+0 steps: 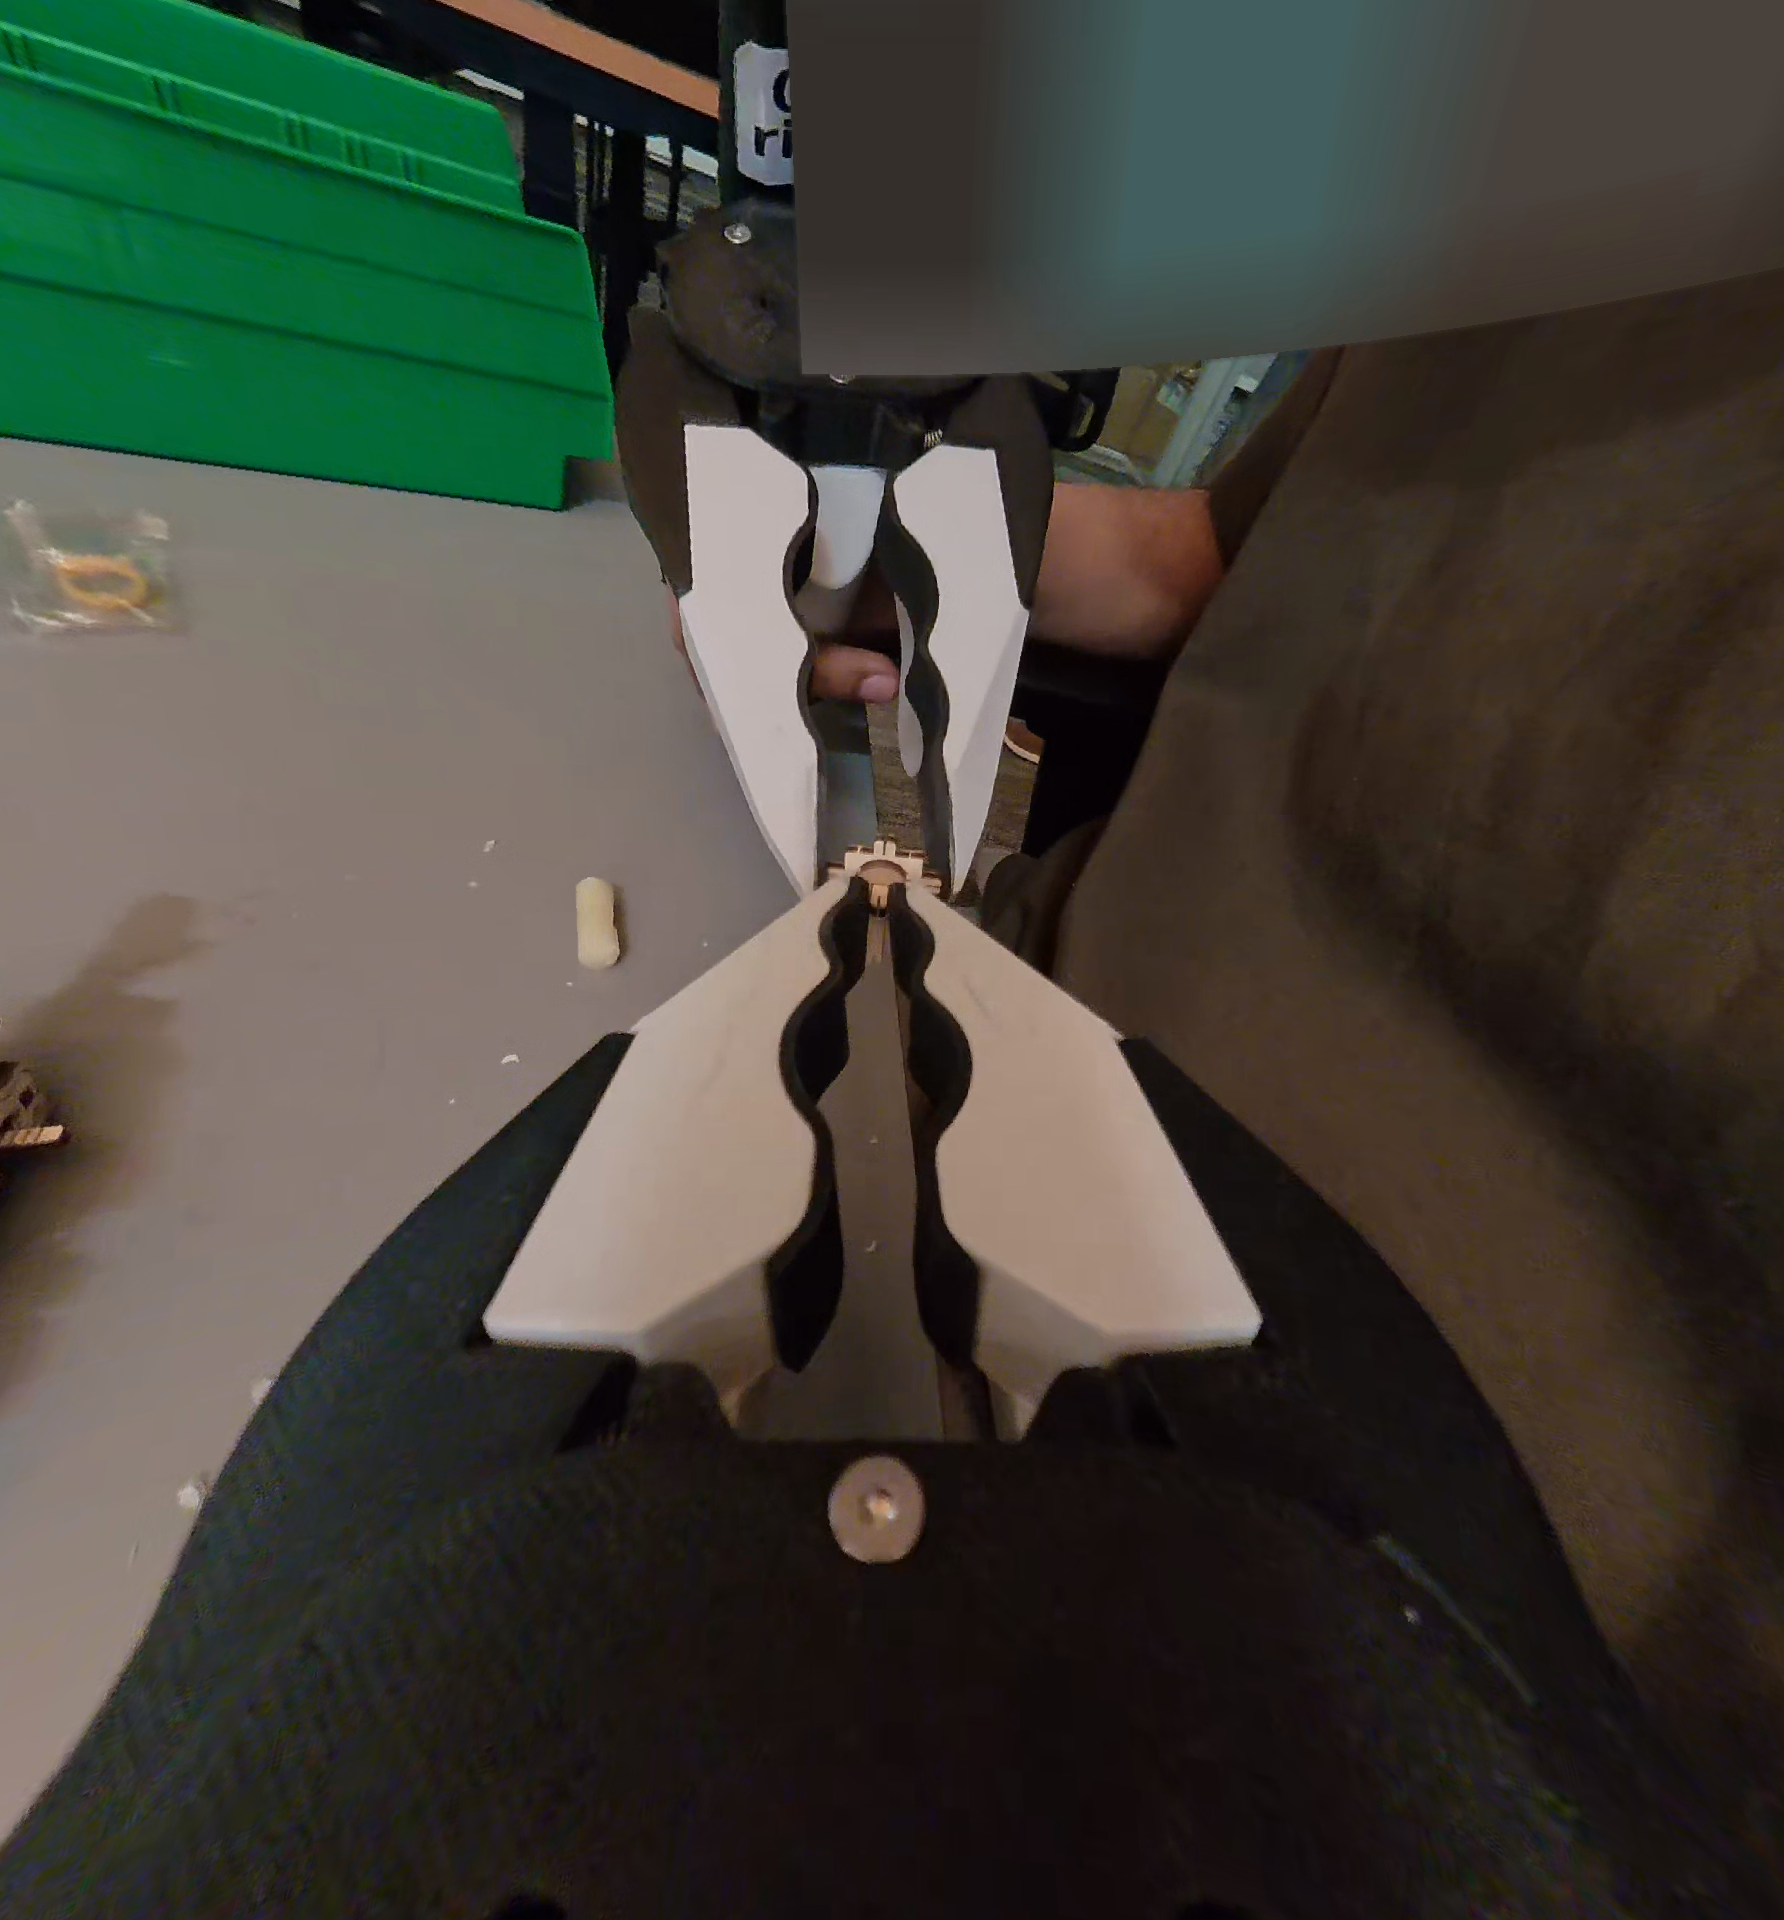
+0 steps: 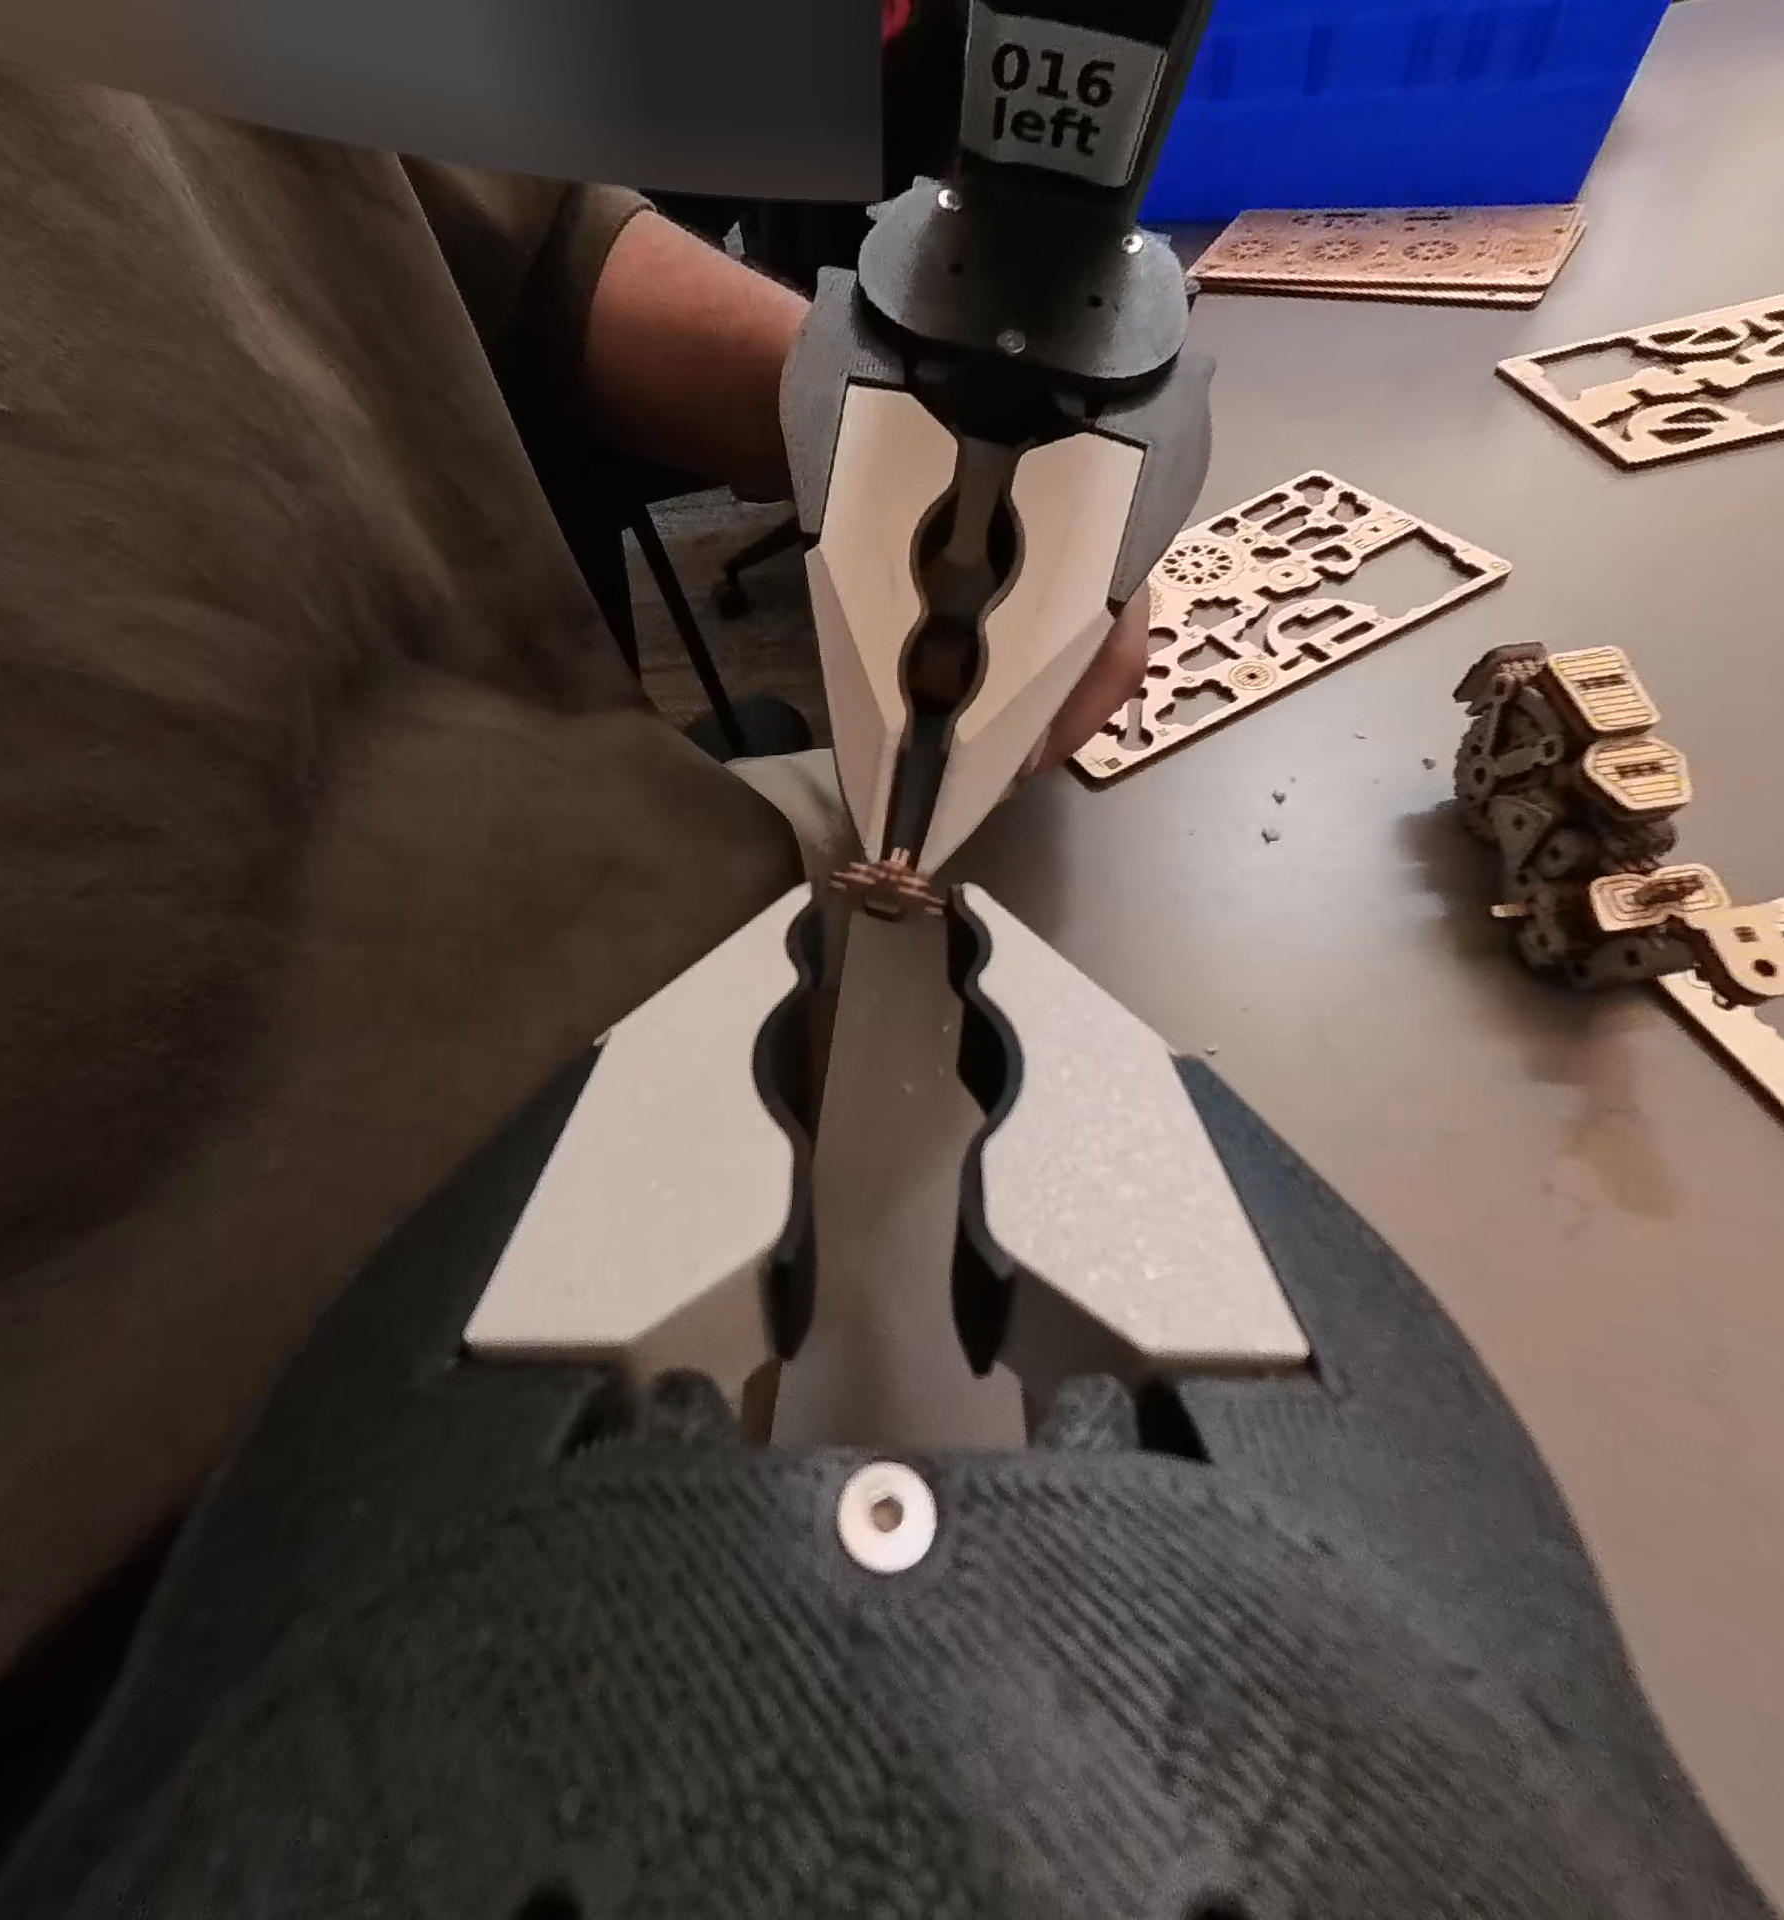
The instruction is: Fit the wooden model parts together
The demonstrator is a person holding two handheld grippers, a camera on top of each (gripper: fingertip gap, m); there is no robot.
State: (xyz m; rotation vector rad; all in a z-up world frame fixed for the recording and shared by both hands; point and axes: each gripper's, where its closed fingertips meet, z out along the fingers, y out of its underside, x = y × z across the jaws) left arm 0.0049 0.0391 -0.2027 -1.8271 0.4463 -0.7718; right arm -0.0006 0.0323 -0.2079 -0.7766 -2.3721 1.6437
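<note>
Left claw (image 1: 880,902) and right claw (image 2: 888,914) tip-to-tip above worktop (image 2: 1335,1039), both clamped on small wooden gear piece (image 2: 886,885).

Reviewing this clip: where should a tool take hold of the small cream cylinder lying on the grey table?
Grip the small cream cylinder across its narrow middle, coming from above with the jaws either side of its long axis. It lies flat on the grey table, ends rounded, with open space around it.
</note>
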